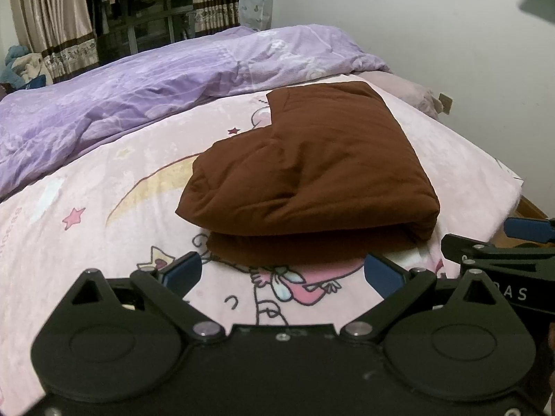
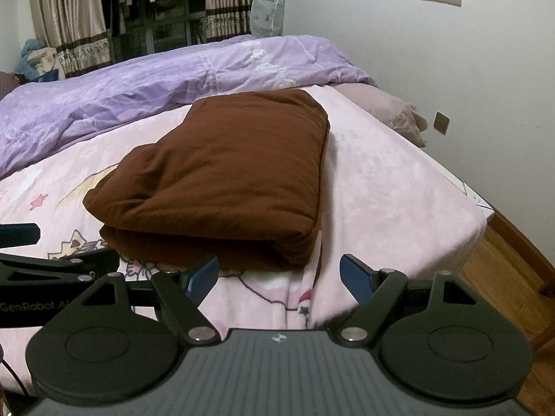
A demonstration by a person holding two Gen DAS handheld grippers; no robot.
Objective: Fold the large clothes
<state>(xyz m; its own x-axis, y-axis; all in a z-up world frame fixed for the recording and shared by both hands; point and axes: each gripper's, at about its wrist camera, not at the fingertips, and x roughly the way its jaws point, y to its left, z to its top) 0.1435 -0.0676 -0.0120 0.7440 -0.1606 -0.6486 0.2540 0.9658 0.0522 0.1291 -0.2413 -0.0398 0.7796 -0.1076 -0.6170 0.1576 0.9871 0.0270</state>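
Observation:
A brown padded garment (image 1: 312,170) lies folded in a thick stack on the pink cartoon-print bed sheet (image 1: 104,208). It also shows in the right wrist view (image 2: 225,176). My left gripper (image 1: 282,274) is open and empty, just in front of the garment's near edge. My right gripper (image 2: 279,275) is open and empty, in front of the garment's near right corner. The right gripper shows at the right edge of the left wrist view (image 1: 513,242). The left gripper shows at the left edge of the right wrist view (image 2: 45,253).
A rumpled purple duvet (image 1: 138,86) covers the far side of the bed. A pink pillow (image 2: 392,111) lies by the white wall. The bed's right edge (image 2: 478,201) drops to a wooden floor (image 2: 513,277). Curtains (image 1: 52,17) hang behind.

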